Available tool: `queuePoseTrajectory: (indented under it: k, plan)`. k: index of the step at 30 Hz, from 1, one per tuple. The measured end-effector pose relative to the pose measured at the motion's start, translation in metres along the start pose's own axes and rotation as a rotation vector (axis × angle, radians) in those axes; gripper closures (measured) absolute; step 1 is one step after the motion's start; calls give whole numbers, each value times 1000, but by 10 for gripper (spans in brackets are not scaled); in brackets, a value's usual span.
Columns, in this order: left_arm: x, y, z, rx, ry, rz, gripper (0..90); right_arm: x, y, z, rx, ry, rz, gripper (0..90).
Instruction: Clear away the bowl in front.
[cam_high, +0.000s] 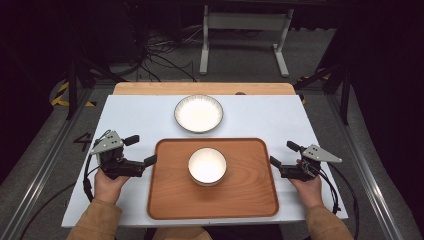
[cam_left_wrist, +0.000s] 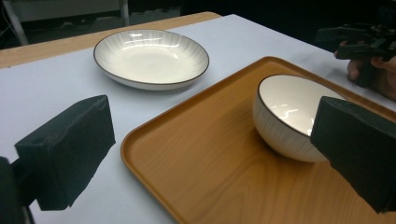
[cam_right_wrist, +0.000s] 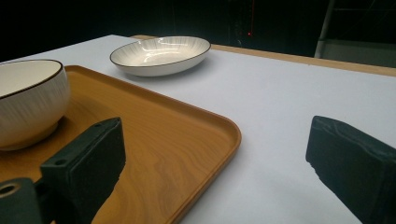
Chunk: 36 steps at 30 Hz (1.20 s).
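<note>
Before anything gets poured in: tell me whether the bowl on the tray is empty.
Empty. The bowl stands upright on the tray, its white inside bare.

Right gripper (cam_right_wrist: 212, 163) sits low with its two black jaws spread wide, nothing between them. The left jaw hangs over the wooden tray (cam_right_wrist: 187, 140), the right one over the white table (cam_right_wrist: 280, 98). A ribbed white bowl (cam_right_wrist: 28, 100) stands on the tray at far left. Beyond, a shallow white plate (cam_right_wrist: 161, 55) rests on the tabletop.
</note>
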<state>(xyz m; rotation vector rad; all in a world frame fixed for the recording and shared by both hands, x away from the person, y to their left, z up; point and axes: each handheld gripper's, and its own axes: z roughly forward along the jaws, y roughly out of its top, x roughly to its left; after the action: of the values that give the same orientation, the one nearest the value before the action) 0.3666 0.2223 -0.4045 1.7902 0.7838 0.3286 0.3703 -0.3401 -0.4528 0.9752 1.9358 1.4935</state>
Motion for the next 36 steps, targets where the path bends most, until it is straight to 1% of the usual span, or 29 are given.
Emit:
queuePoseTrajectory:
  k: [5,7,8,11,13,14,21,24,28,31,35,36]
  plan:
    - [8,-14,1,0,-1,-24,5,0,0,0,0,1,-1,52]
    - [9,-17,2,1,0,-28,5,0,0,0,-1,0,0,52]
    - [10,-20,3,15,-2,-35,5,0,0,0,-1,1,-1,52]
    - [11,-23,5,28,4,-36,5,0,0,0,-1,1,-1,52]
    - [12,-25,6,34,-1,-46,5,0,0,0,-1,1,-1,52]
    - [13,-27,7,42,-1,-44,4,0,0,0,-1,1,-1,52]
    - [17,-36,12,86,-2,-68,3,0,0,0,-2,3,-2,52]
    - [17,-39,13,85,-1,-62,3,0,0,0,1,3,-9,52]
    - [17,-45,16,110,-19,-90,3,1,0,0,1,8,-29,50]
    - [18,-48,18,129,-27,-92,2,1,0,0,-1,12,-34,46]
    - [17,-50,20,137,-30,-109,2,1,0,0,3,13,-38,44]
    - [18,-50,20,142,-28,-101,2,1,0,0,4,12,-39,43]
